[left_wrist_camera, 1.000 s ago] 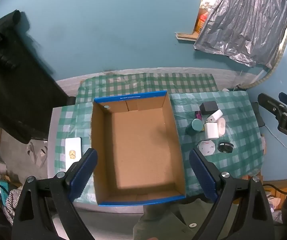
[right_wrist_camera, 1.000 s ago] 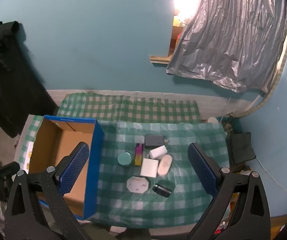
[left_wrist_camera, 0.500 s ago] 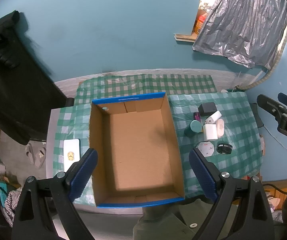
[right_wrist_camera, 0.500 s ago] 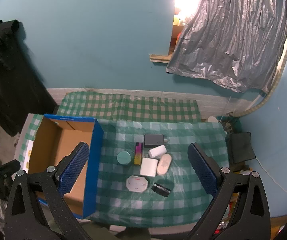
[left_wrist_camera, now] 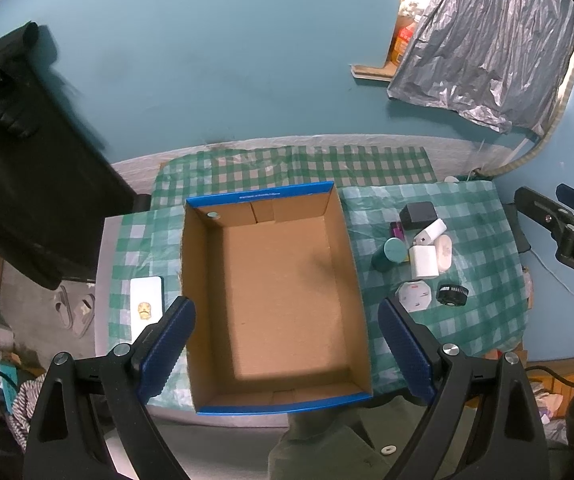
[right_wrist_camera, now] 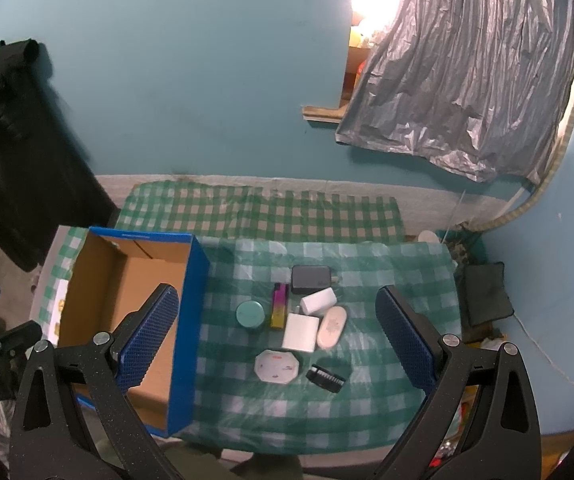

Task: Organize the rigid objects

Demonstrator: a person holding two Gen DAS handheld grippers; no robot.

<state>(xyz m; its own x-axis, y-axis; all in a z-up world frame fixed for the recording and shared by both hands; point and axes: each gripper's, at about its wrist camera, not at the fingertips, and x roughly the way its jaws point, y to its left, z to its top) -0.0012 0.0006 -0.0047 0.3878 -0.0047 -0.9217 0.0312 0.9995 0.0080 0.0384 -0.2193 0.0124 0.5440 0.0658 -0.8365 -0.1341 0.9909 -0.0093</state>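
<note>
1. The left gripper [left_wrist_camera: 287,354] hangs above the box [left_wrist_camera: 275,300], fingers spread wide, grasping nothing.
2. The right gripper [right_wrist_camera: 277,338] hangs above the small items, fingers likewise spread wide and bare.
3. The box, cardboard with a blue rim, sits open on the checked cloth [right_wrist_camera: 387,400], its floor bare.
4. Right of the box lies a tight cluster: a teal jar [right_wrist_camera: 250,314], a lighter [right_wrist_camera: 279,311], a black charger [right_wrist_camera: 310,279], a white plug [right_wrist_camera: 319,301], a white square block [right_wrist_camera: 300,333] and a pale oval case [right_wrist_camera: 331,327].
5. Nearer the table's front edge lie an octagonal tin [right_wrist_camera: 277,366] and a black ribbed cap [right_wrist_camera: 325,378], close together.
6. A white phone [left_wrist_camera: 146,305] lies left of the box.
</note>
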